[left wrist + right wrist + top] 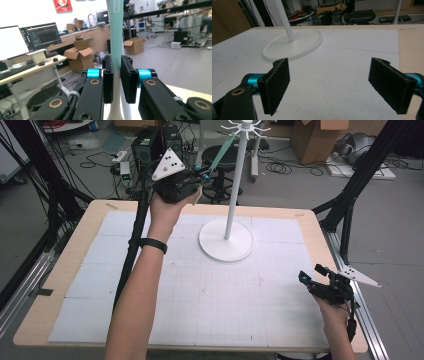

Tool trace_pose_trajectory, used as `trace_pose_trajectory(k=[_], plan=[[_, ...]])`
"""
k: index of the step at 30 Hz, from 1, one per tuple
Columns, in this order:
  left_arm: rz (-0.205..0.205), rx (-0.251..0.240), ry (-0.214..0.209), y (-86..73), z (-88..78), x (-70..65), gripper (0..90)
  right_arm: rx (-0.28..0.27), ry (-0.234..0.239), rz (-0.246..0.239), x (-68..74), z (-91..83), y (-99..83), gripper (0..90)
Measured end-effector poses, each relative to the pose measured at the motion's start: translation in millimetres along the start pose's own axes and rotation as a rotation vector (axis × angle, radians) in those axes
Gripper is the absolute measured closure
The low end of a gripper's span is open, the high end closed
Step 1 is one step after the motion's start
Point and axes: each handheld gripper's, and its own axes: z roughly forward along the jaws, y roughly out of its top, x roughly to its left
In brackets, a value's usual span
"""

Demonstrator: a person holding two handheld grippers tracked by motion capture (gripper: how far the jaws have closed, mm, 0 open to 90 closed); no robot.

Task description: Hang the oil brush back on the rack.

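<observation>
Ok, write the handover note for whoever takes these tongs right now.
Left tongs: raised above the table's far side, shut on the mint-green strip, which slants up toward the hooks atop the white stand.
Right tongs: open, empty, low over the white mat near the table's right edge.
Stand: upright, round base on the mat's far centre.
Done: strip gripped and lifted to the stand.
Left: cannot tell whether the strip is hooked on; check that before letting go.

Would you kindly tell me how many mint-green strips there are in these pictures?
1. The mint-green strip is clamped in the left gripper, raised toward the hooks atop the white stand. The right gripper, near the table's right edge, is open and holds nothing.
</observation>
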Motion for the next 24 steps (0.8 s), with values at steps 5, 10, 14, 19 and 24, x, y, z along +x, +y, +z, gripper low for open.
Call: trace_pose_trajectory(k=[5, 10, 14, 19, 24], plan=[[-0.001, 0.027, 0.016, -0.5, 1.6, -1.1, 68.1, -0.001, 0.001, -0.002, -0.2, -0.3, 0.1, 16.6], [-0.026, 0.058, 0.019, -0.6, -4.3, 0.2, 50.9, -0.001, 0.001, -0.012, -0.2, 0.4, 0.0, 16.6], [-0.036, 0.088, -0.013, -4.0, -18.5, 3.0, 38.0, 0.001, 0.002, -0.013, -0.3, 0.7, -0.1, 16.6], [-0.05, 0.14, -0.032, -17.7, -46.1, 5.8, 30.2, 0.004, 0.002, -0.019, 1.7, 1.6, -0.2, 16.6], [-0.041, 0.192, -0.028, -37.8, -79.4, 7.7, 26.8, 0.014, 0.001, -0.022, 2.4, 3.1, -0.7, 16.6]])
